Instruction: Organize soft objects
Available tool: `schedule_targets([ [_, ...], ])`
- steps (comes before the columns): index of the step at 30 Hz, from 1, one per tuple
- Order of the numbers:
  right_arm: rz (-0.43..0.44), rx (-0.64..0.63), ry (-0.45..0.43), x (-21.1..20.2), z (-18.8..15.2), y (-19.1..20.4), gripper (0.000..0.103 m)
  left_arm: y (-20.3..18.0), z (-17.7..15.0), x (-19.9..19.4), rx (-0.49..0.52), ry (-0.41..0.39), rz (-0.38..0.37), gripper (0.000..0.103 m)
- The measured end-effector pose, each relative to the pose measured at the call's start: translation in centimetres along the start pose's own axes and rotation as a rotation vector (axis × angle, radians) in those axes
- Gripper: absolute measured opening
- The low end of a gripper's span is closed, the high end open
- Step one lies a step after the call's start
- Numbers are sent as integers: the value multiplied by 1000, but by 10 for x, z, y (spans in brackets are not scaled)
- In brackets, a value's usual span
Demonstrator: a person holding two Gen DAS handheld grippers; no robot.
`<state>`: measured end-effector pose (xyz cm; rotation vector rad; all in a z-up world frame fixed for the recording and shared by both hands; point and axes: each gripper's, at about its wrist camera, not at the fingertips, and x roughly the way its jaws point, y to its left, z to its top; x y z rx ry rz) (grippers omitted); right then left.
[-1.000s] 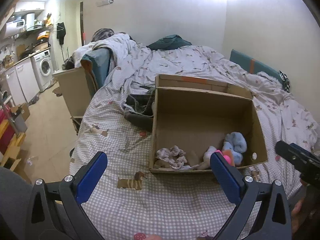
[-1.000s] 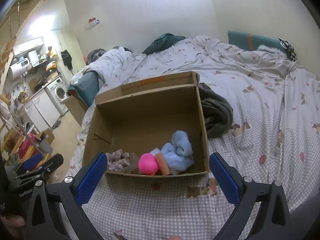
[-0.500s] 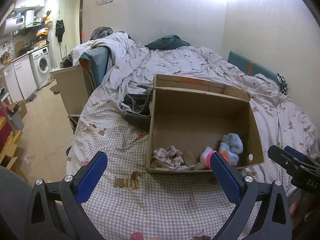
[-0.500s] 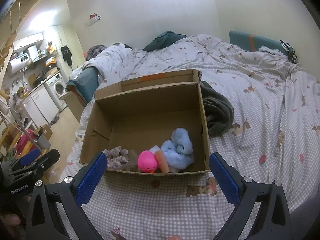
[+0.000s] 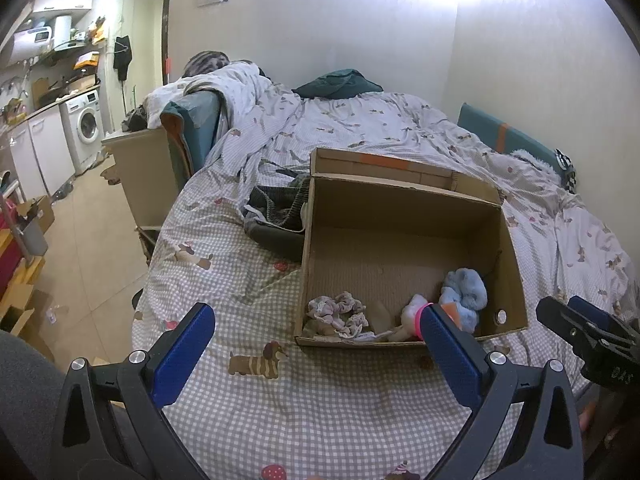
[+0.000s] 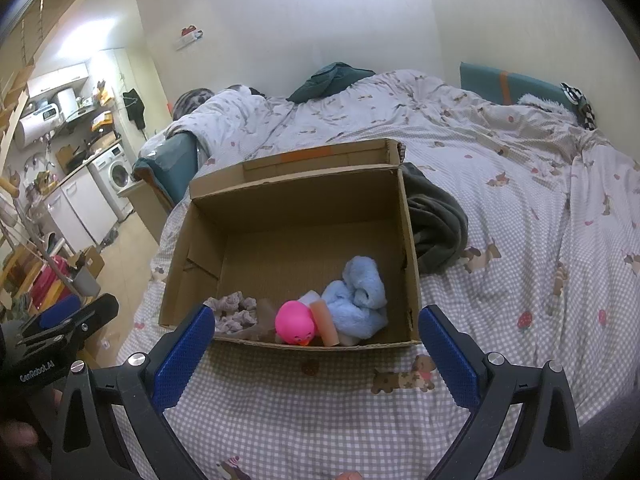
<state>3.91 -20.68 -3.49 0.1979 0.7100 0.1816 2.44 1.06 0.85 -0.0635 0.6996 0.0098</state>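
Both my left gripper (image 5: 316,346) and right gripper (image 6: 316,346) hang spread and empty, having backed away slightly; soft toys (image 6: 352,300) sit at the cardboard box (image 6: 296,200)'s near wall, so sorting looks finished.

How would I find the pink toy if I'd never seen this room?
Look on the bed for the open cardboard box. Inside, along the wall nearest the camera, sits the pink toy, between a crumpled greyish cloth and a fluffy blue towel. It is the only smooth, round, bright pink thing there.
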Motion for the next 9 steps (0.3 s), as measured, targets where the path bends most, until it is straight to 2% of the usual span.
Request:
schedule_targets([
  [9,14,5,-1,0,0,0,103,1,-1,0,-8,-2,-3,102],
])
